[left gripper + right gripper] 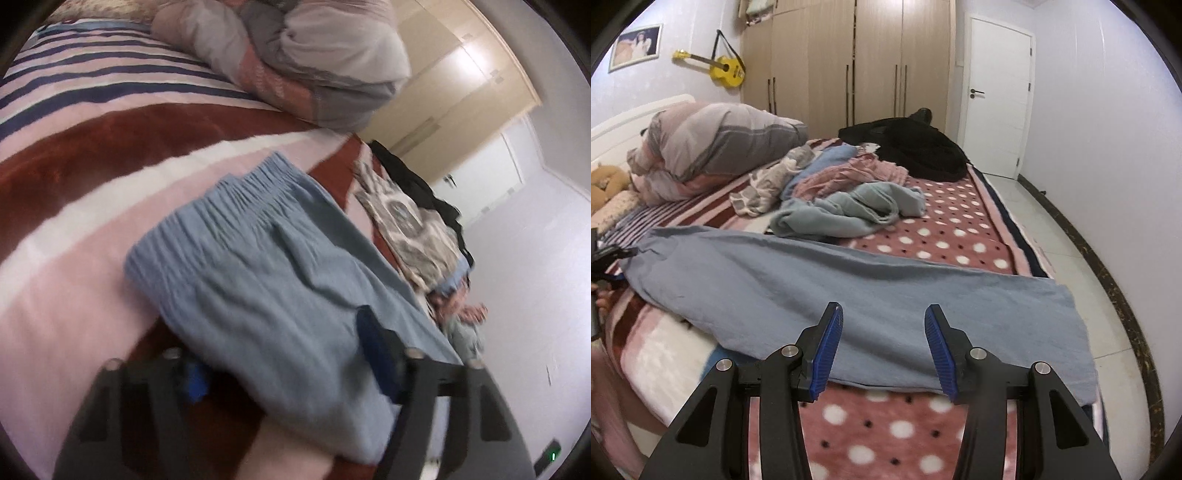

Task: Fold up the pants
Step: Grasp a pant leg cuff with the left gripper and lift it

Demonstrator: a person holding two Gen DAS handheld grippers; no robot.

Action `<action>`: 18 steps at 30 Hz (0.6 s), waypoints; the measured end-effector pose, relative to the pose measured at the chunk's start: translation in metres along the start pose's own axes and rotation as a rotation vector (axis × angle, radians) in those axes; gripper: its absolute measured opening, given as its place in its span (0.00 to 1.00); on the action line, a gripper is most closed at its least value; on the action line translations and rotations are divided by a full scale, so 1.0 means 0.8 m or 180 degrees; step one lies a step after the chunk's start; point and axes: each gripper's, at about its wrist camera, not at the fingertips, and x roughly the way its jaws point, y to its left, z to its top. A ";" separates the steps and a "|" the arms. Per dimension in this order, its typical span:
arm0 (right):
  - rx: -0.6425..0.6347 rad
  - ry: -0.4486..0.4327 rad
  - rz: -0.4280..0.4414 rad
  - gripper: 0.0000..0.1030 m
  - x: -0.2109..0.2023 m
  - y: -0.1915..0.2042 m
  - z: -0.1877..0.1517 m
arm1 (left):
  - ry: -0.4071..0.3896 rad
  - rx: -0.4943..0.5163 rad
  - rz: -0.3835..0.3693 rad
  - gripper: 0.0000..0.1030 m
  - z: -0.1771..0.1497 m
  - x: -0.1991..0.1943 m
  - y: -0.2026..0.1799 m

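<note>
We are gripping the blue pants [258, 280] (waistband end) in our left gripper [284, 365]; our right gripper [884, 347] is hovering released.

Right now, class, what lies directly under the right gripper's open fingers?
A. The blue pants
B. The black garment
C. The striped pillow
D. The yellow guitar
A: the right gripper hangs open over the leg end of the blue pants, spread flat across the bed.
</note>
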 end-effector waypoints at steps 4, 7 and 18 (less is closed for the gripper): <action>-0.0067 -0.0021 0.0031 0.40 -0.002 0.016 0.002 | -0.0132 -0.0192 0.0089 0.23 0.010 0.004 0.011; -0.0051 -0.0028 0.0034 0.40 -0.007 0.017 0.003 | -0.0272 -0.0140 0.0128 0.10 0.011 -0.006 0.010; -0.0022 -0.0083 0.0009 0.40 -0.032 0.015 0.007 | -0.0783 -0.0033 0.0467 0.07 0.062 -0.061 0.037</action>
